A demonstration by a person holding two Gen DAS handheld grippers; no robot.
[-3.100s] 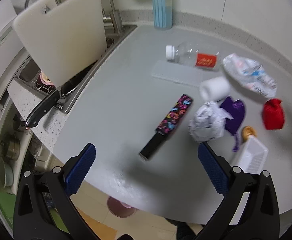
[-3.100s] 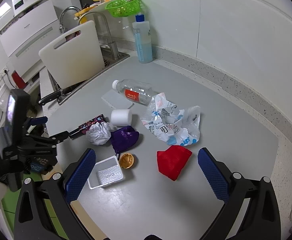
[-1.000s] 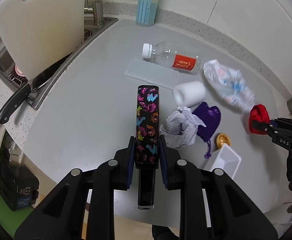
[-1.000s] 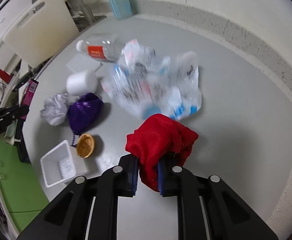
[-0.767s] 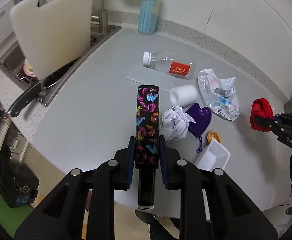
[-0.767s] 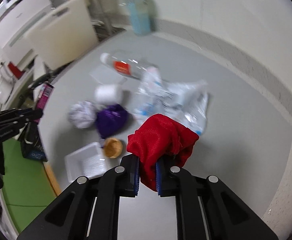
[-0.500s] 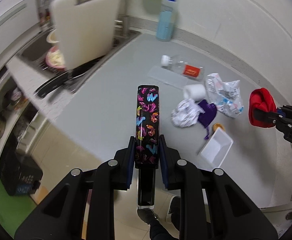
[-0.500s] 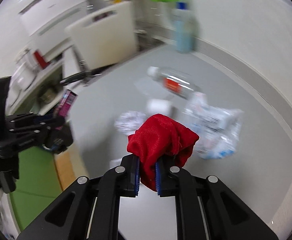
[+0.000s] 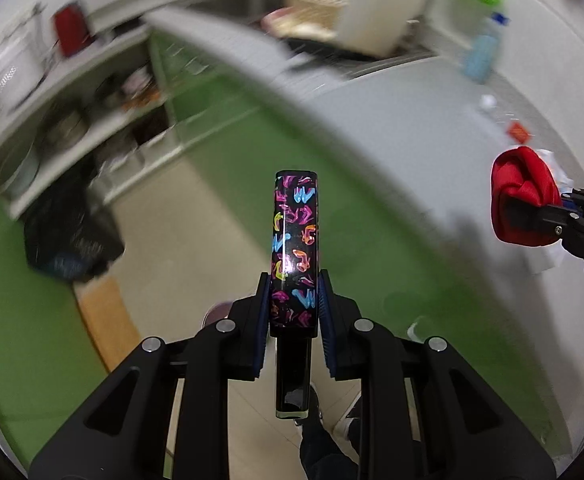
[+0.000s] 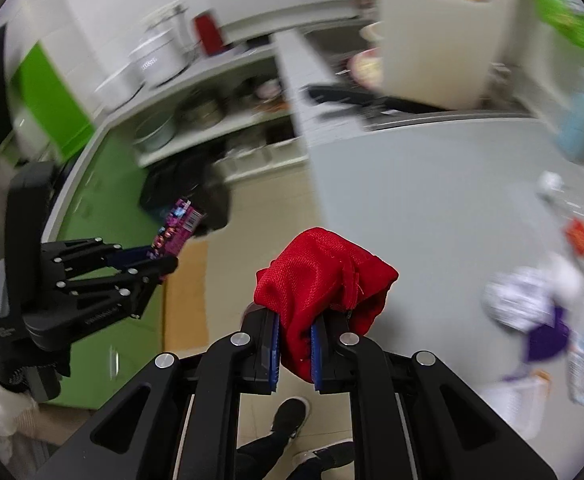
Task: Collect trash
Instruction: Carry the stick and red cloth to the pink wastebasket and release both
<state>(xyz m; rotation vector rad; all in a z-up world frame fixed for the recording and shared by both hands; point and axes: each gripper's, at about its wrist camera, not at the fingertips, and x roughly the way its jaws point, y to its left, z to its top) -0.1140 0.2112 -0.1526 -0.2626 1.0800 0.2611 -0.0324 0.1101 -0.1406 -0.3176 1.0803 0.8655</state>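
- Kitchen floor [image 9: 164, 208], blurred; dark bin bag [image 9: 68, 236] below.
- Left gripper [image 9: 293, 308]: jaws clamp patterned box [image 9: 293, 240]; glossy, might slip.
- Right gripper [image 10: 295, 344]: jaws pinch red cloth [image 10: 323, 276]; loose folds could snag.

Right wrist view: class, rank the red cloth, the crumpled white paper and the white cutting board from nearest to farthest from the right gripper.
1. red cloth, clamped between the right gripper's fingers.
2. crumpled white paper, right, on the counter.
3. white cutting board, upper right, by the sink.
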